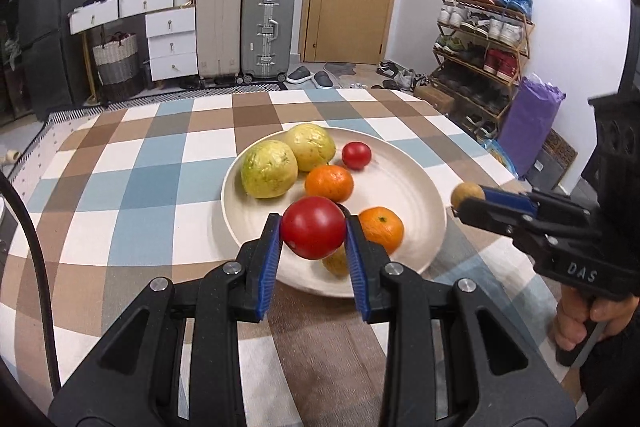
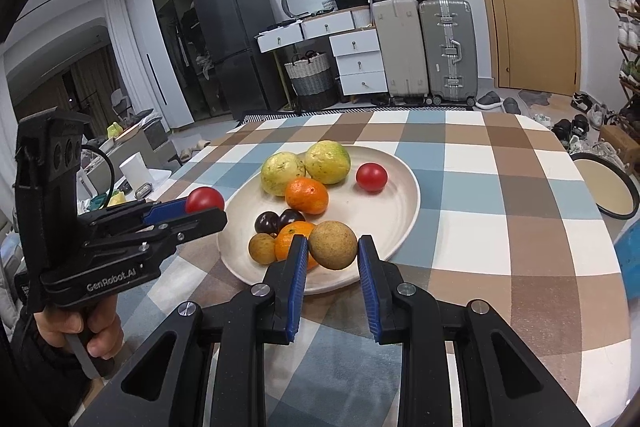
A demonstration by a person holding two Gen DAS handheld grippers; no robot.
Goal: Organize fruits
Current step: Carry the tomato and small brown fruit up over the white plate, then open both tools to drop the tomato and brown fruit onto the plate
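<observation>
Left gripper [image 1: 313, 233]: blue pads clamped on a red tomato [image 1: 313, 233], one pad on each side, tomato lifted clear of the plate [image 1: 420, 183]. In the right wrist view, same gripper at 9 o'clock of the plate, off its rim, tomato over the checked tablecloth [image 2: 480, 187].

Right gripper [image 2: 333, 246]: narrowed onto a small round brown fruit [image 2: 333, 246], left pad touching it; on the right side a sliver of gap appears, contact there hard to tell, yet fruit held up off the plate. In the left wrist view, same gripper at 3 o'clock, just outside the plate's rim, brown fruit at its tip.

Cream plate near the middle of the table, holding:
- two yellow-green guavas [image 2: 280, 173] side by side, at 11 to 12 o'clock in the right wrist view, touching or nearly so
- a smaller red tomato [image 2: 371, 177] at 1 o'clock, apart from the rest
- an orange [image 2: 306, 195] near the centre, just beside the guavas
- two dark purple fruits [image 2: 267, 222] together at 8 o'clock
- a second orange [image 2: 290, 243] at 6 o'clock, partly hidden behind the right gripper's left finger
- another small brown fruit [image 2: 262, 248] at 7 o'clock, against that orange

Each gripper held by a hand [image 2: 88, 331] around its handle.
</observation>
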